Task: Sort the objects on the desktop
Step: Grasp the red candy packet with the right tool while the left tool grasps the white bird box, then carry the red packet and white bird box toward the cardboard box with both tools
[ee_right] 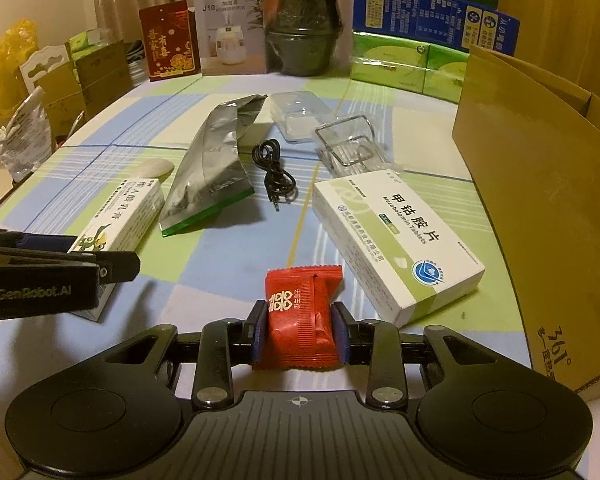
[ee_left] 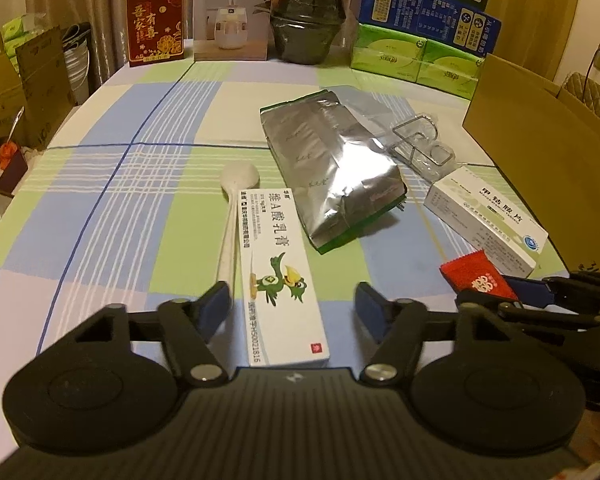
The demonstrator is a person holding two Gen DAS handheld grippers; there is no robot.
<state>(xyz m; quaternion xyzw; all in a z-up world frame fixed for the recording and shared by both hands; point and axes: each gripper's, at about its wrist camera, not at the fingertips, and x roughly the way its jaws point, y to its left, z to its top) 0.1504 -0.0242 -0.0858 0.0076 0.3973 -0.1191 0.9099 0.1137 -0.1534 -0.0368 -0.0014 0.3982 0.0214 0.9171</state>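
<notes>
My right gripper (ee_right: 299,326) is shut on a red candy packet (ee_right: 302,316), held just above the checked tablecloth; the packet (ee_left: 478,280) also shows at the right of the left wrist view. My left gripper (ee_left: 293,308) is open, its fingers on either side of a long white ointment box (ee_left: 278,276) with a green bird on it, not touching it. A white spoon (ee_left: 232,216) lies along the box's left side. A silver foil bag (ee_left: 332,172), a white tablet box (ee_right: 396,240), a black audio cable (ee_right: 274,172) and clear plastic packaging (ee_right: 348,144) lie further out.
An open cardboard box (ee_right: 540,184) stands at the right edge of the table. Along the back stand a red packet (ee_left: 156,20), a humidifier box (ee_left: 232,12), a dark wrapped pot (ee_left: 308,20) and green tissue packs (ee_left: 416,58). Cartons sit off the table's left edge.
</notes>
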